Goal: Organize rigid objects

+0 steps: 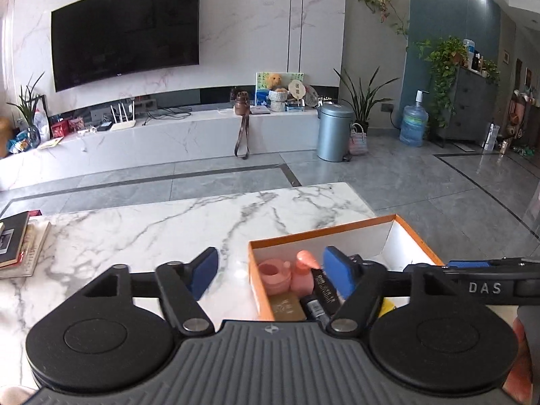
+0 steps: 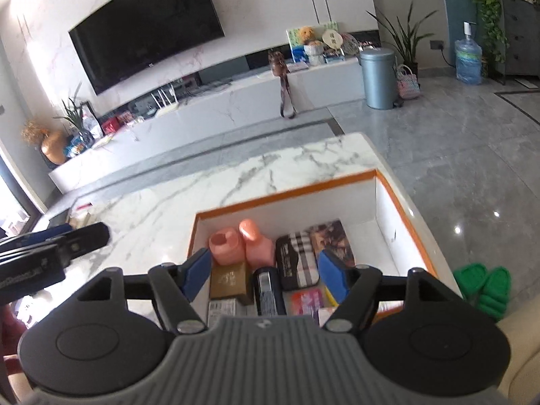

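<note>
One orange-rimmed box (image 2: 398, 202) on one marble table (image 2: 202, 189), two pink bottles (image 2: 258, 246) inside, one gold carton (image 2: 229, 281), one black tube (image 2: 268, 290), one plaid tin (image 2: 297, 260), two grippers (image 2: 265, 275), one stack of books (image 1: 20, 249).

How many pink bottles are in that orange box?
2: a squat open-topped pink jar at the box's far-left corner, and a capped pink bottle touching its right side. Others may be hidden.
</note>
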Motion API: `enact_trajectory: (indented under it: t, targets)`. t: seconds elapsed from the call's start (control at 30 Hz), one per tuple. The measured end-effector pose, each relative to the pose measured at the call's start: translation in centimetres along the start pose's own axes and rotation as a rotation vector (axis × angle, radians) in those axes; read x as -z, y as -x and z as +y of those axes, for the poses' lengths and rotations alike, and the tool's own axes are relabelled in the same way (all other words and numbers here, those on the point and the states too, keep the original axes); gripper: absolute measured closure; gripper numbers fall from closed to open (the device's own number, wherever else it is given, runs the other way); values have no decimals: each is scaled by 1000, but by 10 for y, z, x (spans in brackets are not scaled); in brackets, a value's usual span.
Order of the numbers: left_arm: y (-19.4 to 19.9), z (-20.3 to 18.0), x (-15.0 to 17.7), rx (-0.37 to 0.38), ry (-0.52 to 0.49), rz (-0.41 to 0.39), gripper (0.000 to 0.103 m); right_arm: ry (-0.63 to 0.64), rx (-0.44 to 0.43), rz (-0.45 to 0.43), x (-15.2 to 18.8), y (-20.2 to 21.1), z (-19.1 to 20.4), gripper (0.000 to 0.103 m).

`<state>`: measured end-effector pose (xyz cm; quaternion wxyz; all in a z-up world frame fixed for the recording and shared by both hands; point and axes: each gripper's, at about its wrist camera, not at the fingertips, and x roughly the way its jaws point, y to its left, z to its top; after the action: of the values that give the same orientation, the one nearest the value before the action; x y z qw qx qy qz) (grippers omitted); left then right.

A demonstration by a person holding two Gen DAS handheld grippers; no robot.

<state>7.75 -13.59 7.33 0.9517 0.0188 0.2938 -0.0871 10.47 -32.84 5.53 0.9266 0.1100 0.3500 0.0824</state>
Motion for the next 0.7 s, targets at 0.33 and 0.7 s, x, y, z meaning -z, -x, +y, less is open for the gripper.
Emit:
enact_trajectory:
  t: [0.33, 0.7]
  targets:
    - [3, 33, 36, -33, 43, 149, 13, 115, 138, 85, 36, -2, 33, 16]
    - [-7, 47, 60, -27, 41, 225, 13, 115, 210, 155, 61, -18, 44, 10]
